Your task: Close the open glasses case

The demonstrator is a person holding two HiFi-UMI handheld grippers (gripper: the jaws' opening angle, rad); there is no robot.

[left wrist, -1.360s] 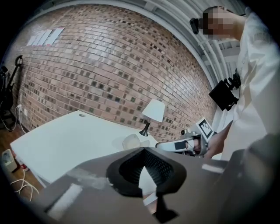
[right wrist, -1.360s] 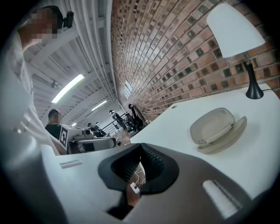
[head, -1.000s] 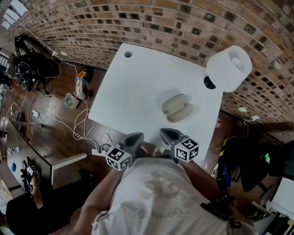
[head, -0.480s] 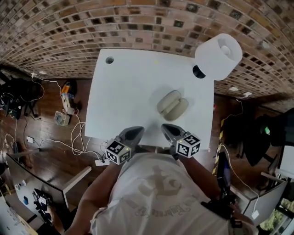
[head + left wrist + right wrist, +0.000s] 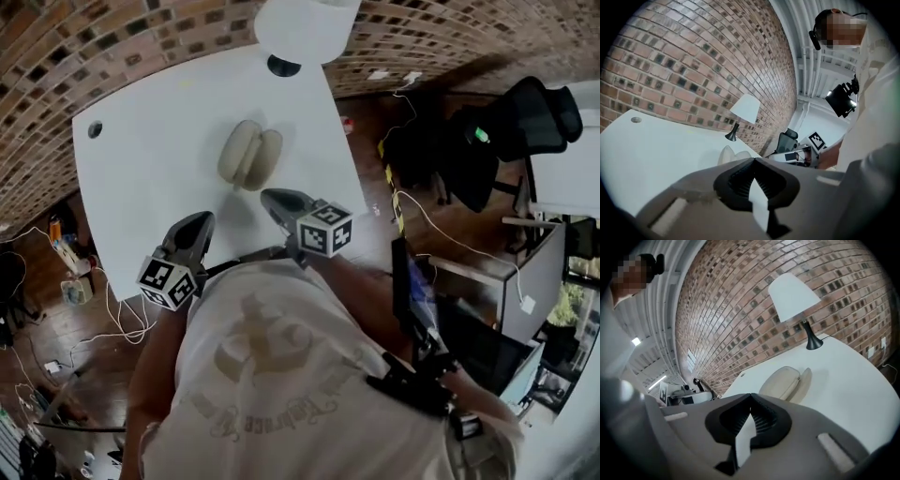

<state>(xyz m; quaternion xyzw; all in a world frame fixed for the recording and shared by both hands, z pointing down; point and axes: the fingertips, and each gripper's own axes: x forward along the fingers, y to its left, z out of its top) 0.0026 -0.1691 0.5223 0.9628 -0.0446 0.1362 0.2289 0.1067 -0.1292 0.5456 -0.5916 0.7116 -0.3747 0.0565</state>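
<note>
The right gripper (image 5: 270,196) and the left gripper (image 5: 201,221) are both clenched on nothing. The open glasses case (image 5: 249,155) lies on the white table (image 5: 150,169) just ahead of the right gripper's tips. Its halves lie side by side and its long axis runs roughly onward from them. The left gripper sits farther off, so I'd say the right is better placed.

no text can be read. the curved print on the person's shirt (image 5: 267,370) is too blurred to make out, and the two marker cubes (image 5: 169,281) carry only black-and-white square patterns.
</note>
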